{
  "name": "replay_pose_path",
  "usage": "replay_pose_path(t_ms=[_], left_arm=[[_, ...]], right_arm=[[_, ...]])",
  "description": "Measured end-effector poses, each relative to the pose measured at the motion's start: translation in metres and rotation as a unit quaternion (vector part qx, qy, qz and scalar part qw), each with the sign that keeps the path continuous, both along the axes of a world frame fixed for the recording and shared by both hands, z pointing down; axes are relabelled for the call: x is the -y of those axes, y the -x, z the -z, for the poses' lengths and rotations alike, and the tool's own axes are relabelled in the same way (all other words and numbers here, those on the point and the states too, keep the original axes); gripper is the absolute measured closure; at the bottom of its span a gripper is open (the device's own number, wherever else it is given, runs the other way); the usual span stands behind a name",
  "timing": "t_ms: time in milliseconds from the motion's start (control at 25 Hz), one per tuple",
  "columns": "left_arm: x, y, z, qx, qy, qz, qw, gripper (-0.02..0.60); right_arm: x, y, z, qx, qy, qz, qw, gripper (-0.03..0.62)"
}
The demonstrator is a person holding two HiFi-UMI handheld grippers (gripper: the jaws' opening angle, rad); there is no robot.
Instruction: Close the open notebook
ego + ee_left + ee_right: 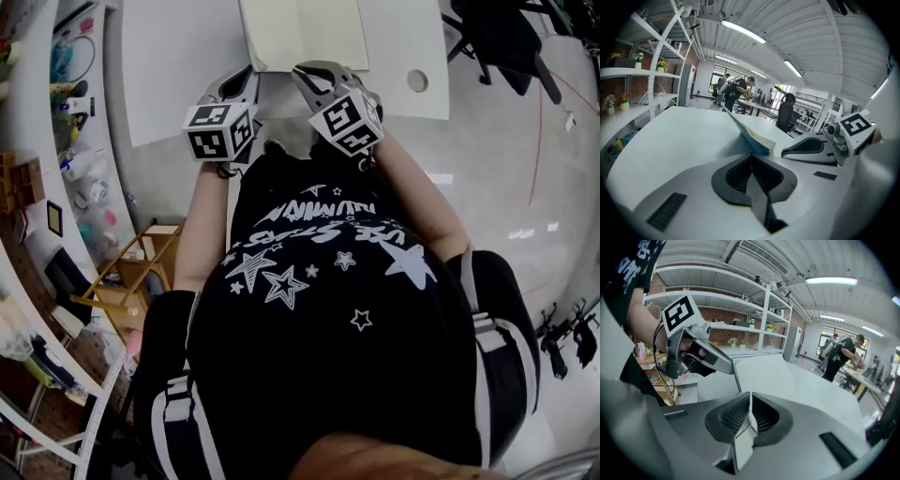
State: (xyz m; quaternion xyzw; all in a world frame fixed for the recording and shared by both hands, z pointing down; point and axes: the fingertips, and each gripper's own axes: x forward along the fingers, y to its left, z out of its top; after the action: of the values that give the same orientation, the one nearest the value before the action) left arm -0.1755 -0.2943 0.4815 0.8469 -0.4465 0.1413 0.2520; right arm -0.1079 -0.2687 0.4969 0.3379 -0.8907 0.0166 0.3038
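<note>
The notebook [305,33] lies on the white table [178,56], its cream pages showing in the head view. In the left gripper view its near part [754,138] is tilted up off the table, with a blue cover under the pages. My right gripper [314,70] is at the notebook's near edge, its tip [783,152] against the raised corner. In its own view the jaws [750,397] are shut on a thin white edge, with the notebook [764,373] stretching ahead. My left gripper [246,77] sits just left, jaws [751,157] shut with nothing between them.
A round hole [417,81] marks the table to the right of the notebook. Shelves with small items [37,187] and a wooden stool [131,272] stand at the left. An office chair [506,37] is at the far right. People [736,91] work far behind.
</note>
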Motion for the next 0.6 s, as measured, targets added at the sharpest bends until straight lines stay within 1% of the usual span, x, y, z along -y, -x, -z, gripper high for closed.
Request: replay_pose_path(t_ms=[120,240,400,600], left_arm=[[0.0,-0.014,0.009,-0.006,-0.01,-0.01,0.9999,0.568],[0.001,-0.036,0.02,-0.012,-0.022,-0.025,0.9994,0.568],[0.001,-0.072,0.028,-0.019,-0.031,-0.054,0.9979,0.568],[-0.001,-0.123,0.022,-0.012,-0.028,-0.093,0.9952,0.568]], right_arm=[[-0.004,-0.027,0.009,0.011,-0.004,-0.02,1.0,0.577],[-0.008,-0.063,0.015,0.016,-0.009,-0.054,0.998,0.577],[-0.011,-0.114,0.02,0.024,-0.014,-0.11,0.994,0.577],[-0.009,-0.169,0.027,0.034,-0.026,-0.161,0.986,0.577]])
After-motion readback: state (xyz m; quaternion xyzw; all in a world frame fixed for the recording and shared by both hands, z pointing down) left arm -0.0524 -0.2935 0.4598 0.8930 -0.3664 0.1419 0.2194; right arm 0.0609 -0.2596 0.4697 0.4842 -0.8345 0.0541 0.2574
